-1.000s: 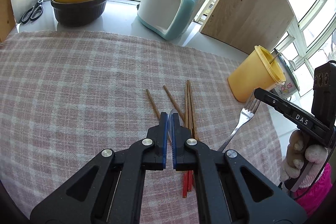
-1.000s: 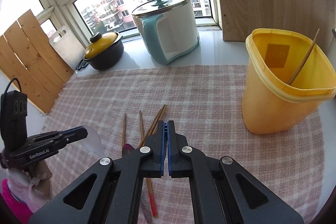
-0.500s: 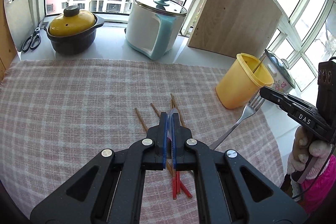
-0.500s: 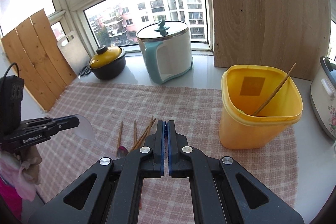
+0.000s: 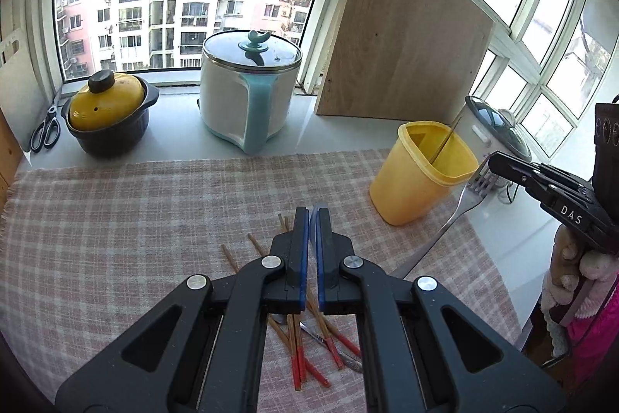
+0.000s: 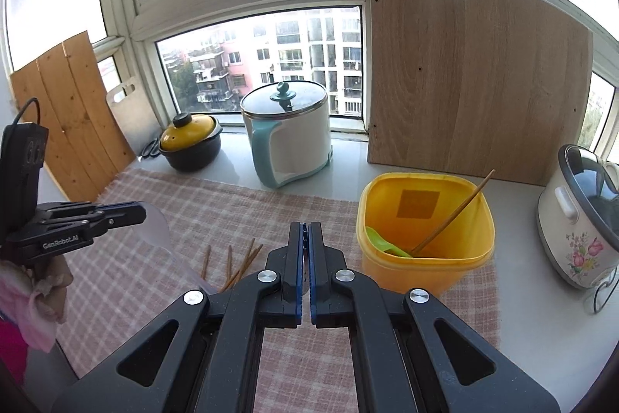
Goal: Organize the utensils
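My left gripper (image 5: 312, 219) is shut on a clear plastic spoon (image 6: 160, 231), held above the checked cloth (image 5: 116, 219); the spoon's edge shows between the jaws. My right gripper (image 6: 305, 231) is shut on a metal fork (image 5: 460, 208), held in the air beside the yellow container (image 6: 425, 239). The container (image 5: 421, 180) holds one chopstick (image 6: 452, 215) and a green utensil (image 6: 381, 244). Several red-tipped chopsticks (image 5: 309, 347) lie on the cloth below my left gripper, with another metal utensil (image 5: 332, 349) among them.
A white-and-teal pot (image 5: 251, 95), a yellow-lidded casserole (image 5: 108, 111) and scissors (image 5: 46, 130) stand on the sill behind. A wooden board (image 6: 476, 84) leans at the back right. A flowered rice cooker (image 6: 580, 215) stands right of the container.
Both grippers have risen and pulled back from the cloth, the left one with the spoon and the right one with the fork. The chopsticks now lie farther below.
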A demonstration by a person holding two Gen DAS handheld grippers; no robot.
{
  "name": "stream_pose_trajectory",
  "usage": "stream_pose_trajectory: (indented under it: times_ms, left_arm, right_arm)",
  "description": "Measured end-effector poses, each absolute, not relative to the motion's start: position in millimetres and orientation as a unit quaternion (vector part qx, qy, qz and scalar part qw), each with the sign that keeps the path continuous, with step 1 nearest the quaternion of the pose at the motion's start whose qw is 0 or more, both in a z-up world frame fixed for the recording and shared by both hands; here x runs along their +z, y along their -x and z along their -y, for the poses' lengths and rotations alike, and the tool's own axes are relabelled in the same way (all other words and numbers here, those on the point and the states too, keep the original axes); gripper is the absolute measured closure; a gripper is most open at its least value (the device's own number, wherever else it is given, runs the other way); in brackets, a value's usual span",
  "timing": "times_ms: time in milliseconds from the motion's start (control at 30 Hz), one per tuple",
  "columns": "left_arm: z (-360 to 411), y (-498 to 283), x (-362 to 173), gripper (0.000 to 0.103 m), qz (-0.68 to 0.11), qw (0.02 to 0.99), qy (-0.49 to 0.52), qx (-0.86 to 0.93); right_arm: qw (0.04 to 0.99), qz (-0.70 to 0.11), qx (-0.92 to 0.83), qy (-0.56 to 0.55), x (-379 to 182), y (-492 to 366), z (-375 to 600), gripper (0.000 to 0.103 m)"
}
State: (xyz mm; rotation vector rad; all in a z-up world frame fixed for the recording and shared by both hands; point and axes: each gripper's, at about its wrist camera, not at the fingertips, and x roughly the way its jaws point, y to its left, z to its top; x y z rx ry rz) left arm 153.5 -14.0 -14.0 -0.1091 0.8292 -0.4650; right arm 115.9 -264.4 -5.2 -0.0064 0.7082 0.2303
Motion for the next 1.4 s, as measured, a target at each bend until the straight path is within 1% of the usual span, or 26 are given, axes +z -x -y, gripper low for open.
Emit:
stream_pose_trajectory:
  times_ms: [600,800,1033,1400]
  left_arm:
    - [87.7,-196.2,51.8,0.102,-0.342,0.901,0.021,-0.267]
    - [107.4,-208.5,69.6,0.102,-0.326,0.904,0.016,-0.276]
    - [139.2,-227.6,66.9,0.102,-0.332,0.900,-0.001,-0.282]
    - [178.8,-250.5,36.5,0.102,-0.362,0.889,-0.031,-0.280]
  right_arm:
    - [0.946,-0.317,0.073,0.012,53.4,-123.7,331.7,0.102]
    - [0.954,-0.296,0.054,0.019,73.4,-128.6,348.9,0.102]
    - [0.956,-0.290,0.029,0.034,72.8,-141.2,365.8,0.102]
    - [0.952,-0.301,-0.009,0.055,50.5,-162.3,385.7,0.102]
